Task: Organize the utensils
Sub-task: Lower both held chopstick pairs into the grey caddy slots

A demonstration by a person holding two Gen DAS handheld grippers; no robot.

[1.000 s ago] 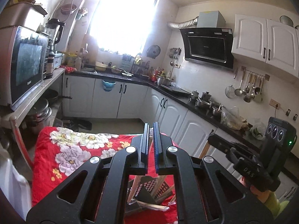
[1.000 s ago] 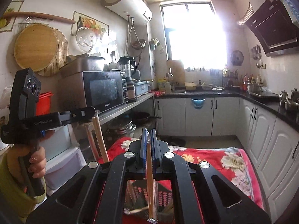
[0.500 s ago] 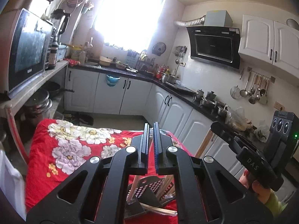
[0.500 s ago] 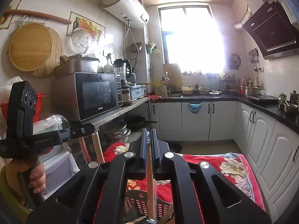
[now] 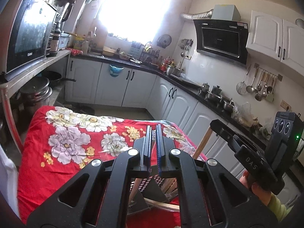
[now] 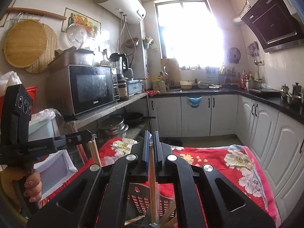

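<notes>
Right gripper (image 6: pixel 151 148): jaws closed on wrapped chopsticks (image 6: pixel 152 180), held upright, long axis vertical, lower ends directly over the slotted utensil basket (image 6: pixel 140 199) on the red floral cloth (image 6: pixel 237 163). Left gripper (image 6: pixel 83 134): clamped on a second wooden pair (image 6: pixel 94 152), hanging beside. Lettering read: "GenRobot.AI", "DAS", "Galanz".
</notes>
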